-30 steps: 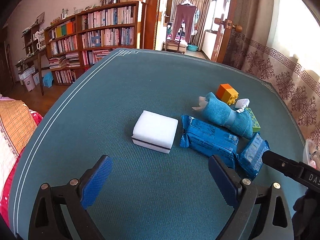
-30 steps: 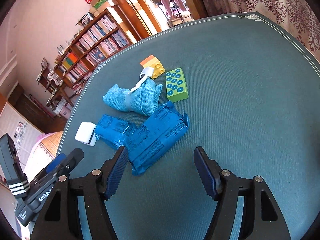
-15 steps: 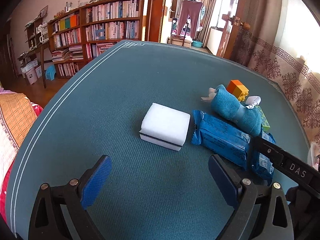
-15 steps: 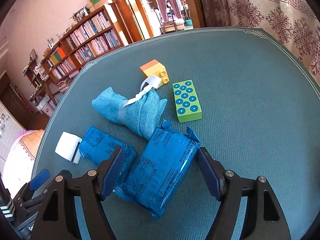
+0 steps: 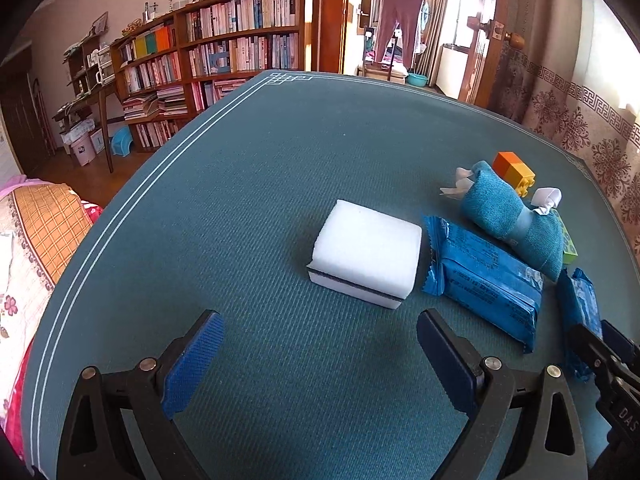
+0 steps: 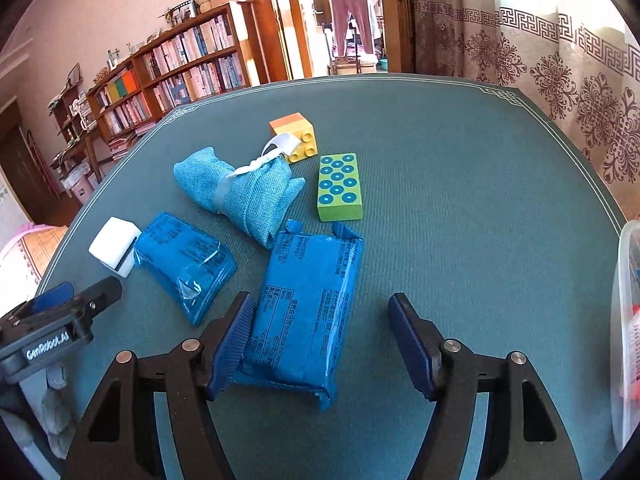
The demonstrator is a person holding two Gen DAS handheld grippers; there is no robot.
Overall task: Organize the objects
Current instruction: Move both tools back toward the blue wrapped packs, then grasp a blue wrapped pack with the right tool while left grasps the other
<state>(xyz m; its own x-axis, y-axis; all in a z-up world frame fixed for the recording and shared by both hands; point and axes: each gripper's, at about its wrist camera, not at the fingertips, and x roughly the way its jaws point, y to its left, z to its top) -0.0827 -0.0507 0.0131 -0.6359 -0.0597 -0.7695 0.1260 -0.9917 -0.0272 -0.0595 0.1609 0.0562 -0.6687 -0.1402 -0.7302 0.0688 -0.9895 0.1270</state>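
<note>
On the teal table [image 6: 480, 200] lie a white sponge [image 5: 366, 256], two blue packets, a rolled blue cloth [image 6: 240, 192], a green studded brick [image 6: 340, 192] and an orange-yellow brick [image 6: 294, 134]. My right gripper [image 6: 320, 336] straddles the nearer blue packet [image 6: 308, 304]. Its jaws are closing; the left pad is at the packet's edge and the right pad stands apart. The other blue packet [image 6: 184, 260] lies beside the sponge. My left gripper [image 5: 320, 356] hangs open just short of the sponge, with nothing between its fingers.
A clear plastic bin [image 6: 626, 320] stands at the table's right edge. Bookshelves [image 5: 224, 52] and a doorway are beyond the far edge. A patterned curtain [image 6: 580, 92] hangs to the right. A quilted bed [image 5: 36, 232] is at the left.
My right gripper has come forward and rolled level, so the nearer blue packet now lies between its fingers. The left gripper has tilted slightly and drawn a little nearer the sponge.
</note>
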